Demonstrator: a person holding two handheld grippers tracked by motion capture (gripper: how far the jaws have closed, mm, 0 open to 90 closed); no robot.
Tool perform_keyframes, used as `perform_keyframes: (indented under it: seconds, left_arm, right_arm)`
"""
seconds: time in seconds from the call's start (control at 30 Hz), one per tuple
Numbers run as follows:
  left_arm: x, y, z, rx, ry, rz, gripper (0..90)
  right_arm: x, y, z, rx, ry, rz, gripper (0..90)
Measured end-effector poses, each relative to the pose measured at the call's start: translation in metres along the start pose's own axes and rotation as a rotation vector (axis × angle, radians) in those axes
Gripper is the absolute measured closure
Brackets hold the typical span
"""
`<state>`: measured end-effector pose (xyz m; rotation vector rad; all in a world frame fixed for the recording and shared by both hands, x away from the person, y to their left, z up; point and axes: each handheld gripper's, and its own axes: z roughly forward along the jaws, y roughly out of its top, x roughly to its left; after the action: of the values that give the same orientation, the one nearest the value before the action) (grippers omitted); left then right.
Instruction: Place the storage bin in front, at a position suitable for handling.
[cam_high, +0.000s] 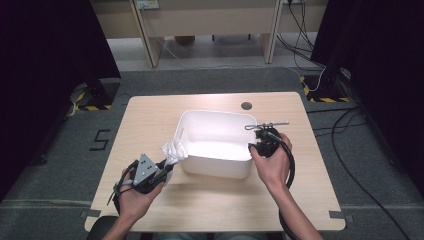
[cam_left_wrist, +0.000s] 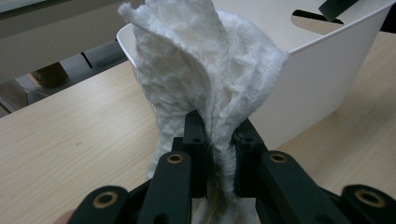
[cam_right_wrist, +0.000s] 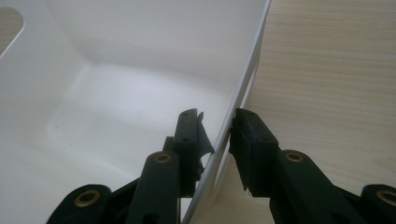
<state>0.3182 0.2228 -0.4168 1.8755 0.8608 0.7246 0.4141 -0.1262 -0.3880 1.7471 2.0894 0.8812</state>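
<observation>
I have the left gripper (cam_left_wrist: 219, 135) clamped on a white cloth (cam_left_wrist: 205, 70), which stands up in a bunch between the pads. From the high view, that gripper (cam_high: 162, 169) and the cloth (cam_high: 174, 150) sit just beside the tub's (cam_high: 240, 167) front left corner, outside its wall, above the table (cam_high: 150, 115). My right gripper (cam_right_wrist: 217, 135) straddles the tub's right wall (cam_right_wrist: 247, 60), one jaw inside, one outside. The outer pad looks to touch the wall, the inner one stands a little off it, so I count it as narrowly open, not gripping. In the high view it (cam_high: 261, 140) is at the tub's right rim, near its handle hole.
</observation>
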Motion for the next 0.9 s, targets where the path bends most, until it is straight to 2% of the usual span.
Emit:
perform_keyframes:
  seconds: [0.2,0.23,0.27,0.4,0.5,0.9]
  left_arm:
    - [-0.006,-0.009,0.004,-0.006,0.017,0.006,78.6]
    - [-0.006,-0.011,0.005,-0.002,0.022,0.019,78.6]
    - [-0.006,-0.013,0.007,0.012,0.021,0.018,78.6]
    - [-0.007,-0.018,0.007,0.016,0.021,0.013,78.6]
    - [-0.006,-0.02,0.01,0.012,0.02,0.009,78.5]
    - [-0.007,-0.022,0.014,0.02,0.015,0.015,78.5]
  right_arm:
    - [0.002,0.0,0.004,-0.005,-0.014,-0.036,72.0]
    - [0.002,0.0,0.004,-0.005,-0.017,-0.037,72.1]
    - [0.004,0.001,0.005,-0.009,-0.015,-0.047,72.1]
    - [0.004,0.0,0.006,-0.012,-0.013,-0.055,72.1]
    - [0.004,0.001,0.007,-0.014,-0.007,-0.087,71.7]
    - [0.008,-0.003,0.003,-0.012,0.006,-0.088,70.4]
